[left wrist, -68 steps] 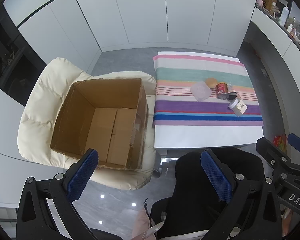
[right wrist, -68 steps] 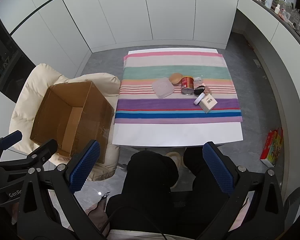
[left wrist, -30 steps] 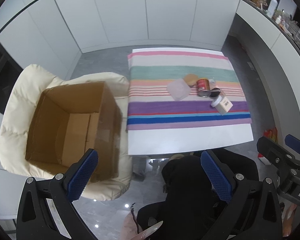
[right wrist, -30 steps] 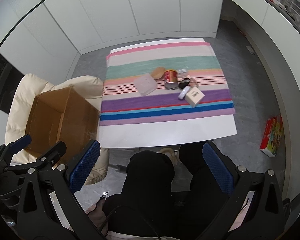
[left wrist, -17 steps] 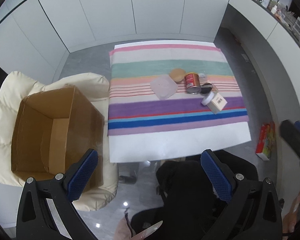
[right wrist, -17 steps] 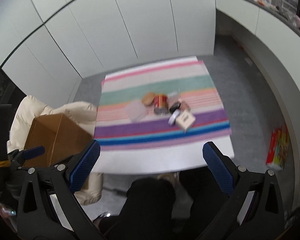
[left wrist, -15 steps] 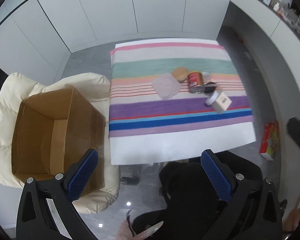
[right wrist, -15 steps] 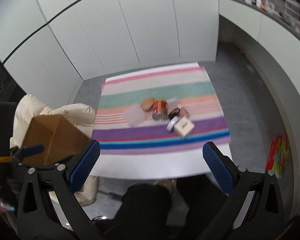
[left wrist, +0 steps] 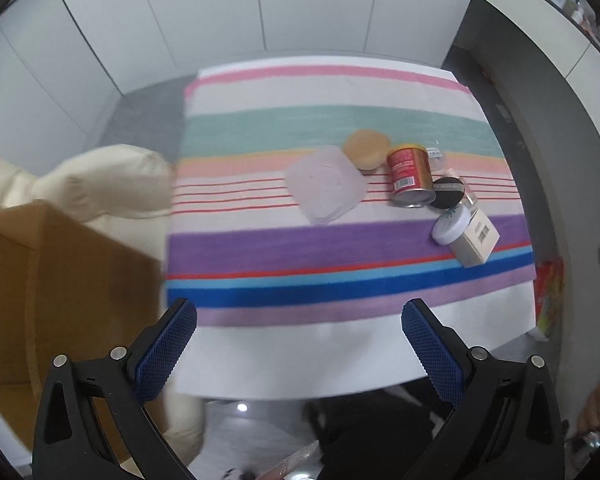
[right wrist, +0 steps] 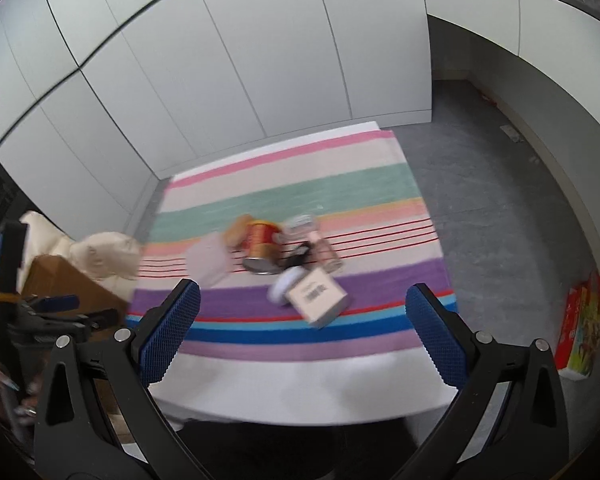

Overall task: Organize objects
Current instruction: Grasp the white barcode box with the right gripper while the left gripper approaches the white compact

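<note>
A cluster of small things lies on the striped cloth [left wrist: 260,248] of a white table: a frosted square lid [left wrist: 326,185], a tan round lid [left wrist: 367,148], a red can [left wrist: 409,176] on its side, a black compact [left wrist: 448,193], a white jar [left wrist: 451,224] and a white carton [left wrist: 476,238]. The right wrist view shows the same can [right wrist: 262,249] and carton [right wrist: 318,295], blurred. My left gripper [left wrist: 300,344] hangs open above the table's near edge. My right gripper [right wrist: 302,322] is open too, just short of the carton. Neither holds anything.
An open cardboard box [left wrist: 60,288] rests on a cream padded chair [left wrist: 100,184] left of the table. A red package [right wrist: 580,330] lies on the grey floor at the right. White cabinet doors [right wrist: 260,60] stand behind. The person's dark-clothed legs [left wrist: 380,440] are below the table edge.
Both grippers have moved forward and down toward the table, so the objects look larger. The box has slid to the left edge of both views. Both jaws stayed open.
</note>
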The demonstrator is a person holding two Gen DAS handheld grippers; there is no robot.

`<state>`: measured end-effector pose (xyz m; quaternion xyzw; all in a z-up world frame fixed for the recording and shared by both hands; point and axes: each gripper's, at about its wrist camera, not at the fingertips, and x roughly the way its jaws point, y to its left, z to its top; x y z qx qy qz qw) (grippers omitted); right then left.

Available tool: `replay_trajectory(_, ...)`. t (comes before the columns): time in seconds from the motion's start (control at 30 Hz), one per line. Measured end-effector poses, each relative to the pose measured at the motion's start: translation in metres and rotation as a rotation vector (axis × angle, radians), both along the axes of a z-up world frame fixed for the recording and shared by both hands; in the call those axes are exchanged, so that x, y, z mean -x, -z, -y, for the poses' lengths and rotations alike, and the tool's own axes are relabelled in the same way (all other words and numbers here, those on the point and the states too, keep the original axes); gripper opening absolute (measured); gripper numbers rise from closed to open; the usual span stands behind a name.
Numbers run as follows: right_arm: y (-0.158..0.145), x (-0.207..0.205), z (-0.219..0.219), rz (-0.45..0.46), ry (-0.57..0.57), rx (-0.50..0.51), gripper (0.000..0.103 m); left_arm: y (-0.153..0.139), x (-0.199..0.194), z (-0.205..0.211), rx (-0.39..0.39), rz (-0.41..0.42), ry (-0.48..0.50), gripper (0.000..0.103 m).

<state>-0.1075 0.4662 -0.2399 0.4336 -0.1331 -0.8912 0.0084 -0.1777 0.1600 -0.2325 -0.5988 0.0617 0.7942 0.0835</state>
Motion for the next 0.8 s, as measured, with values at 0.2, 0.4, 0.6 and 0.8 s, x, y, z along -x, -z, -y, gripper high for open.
replay_trajectory(0.2, 0.071, 0.035, 0.004, 0.054, -0.182, -0.143, 0.103, 0.039, 0.017, -0.036, -0.055, -0.009, 0.064, 0.103)
replay_trajectory(0.4, 0.137, 0.072, 0.019, 0.117, -0.303, -0.174, 0.103, 0.076, 0.028, -0.074, -0.101, 0.019, 0.122, 0.103)
replay_trajectory(0.6, 0.177, 0.094, 0.025, 0.166, -0.358, -0.158, 0.065, 0.100, 0.026, -0.087, -0.103, 0.050, 0.128, 0.103)
replay_trajectory(0.8, 0.177, 0.078, -0.007, 0.127, -0.258, -0.071, 0.054, 0.112, 0.013, -0.115, -0.108, 0.025, 0.218, 0.103)
